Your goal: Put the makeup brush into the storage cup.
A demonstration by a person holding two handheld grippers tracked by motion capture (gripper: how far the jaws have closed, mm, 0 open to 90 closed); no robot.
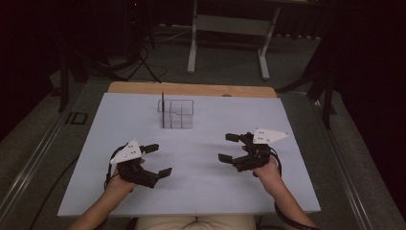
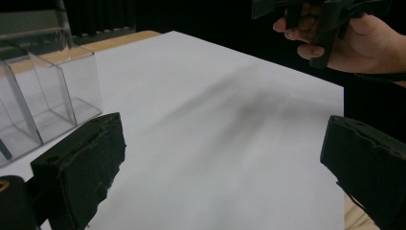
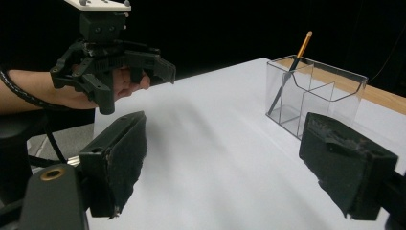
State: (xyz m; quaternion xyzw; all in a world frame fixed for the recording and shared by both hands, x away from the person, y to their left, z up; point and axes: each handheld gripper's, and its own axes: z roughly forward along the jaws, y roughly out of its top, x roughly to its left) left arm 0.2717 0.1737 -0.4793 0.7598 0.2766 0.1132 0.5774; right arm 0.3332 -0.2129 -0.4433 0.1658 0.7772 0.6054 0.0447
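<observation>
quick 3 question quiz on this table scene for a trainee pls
1. True or false: both grippers are shut on something.
2. What stands in the clear holder?
A. a spoon
B. a pencil
C. a brush
3. Fill in: the holder sits toward the ____ edge of the white board, away from the person.

Key
1. False. The left gripper and the right gripper both have their jaws apart with nothing between them.
2. B. It leans in one end compartment.
3. far

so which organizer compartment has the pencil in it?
The far-left compartment of the clear organizer: the pencil stands there; the others are empty.
</observation>
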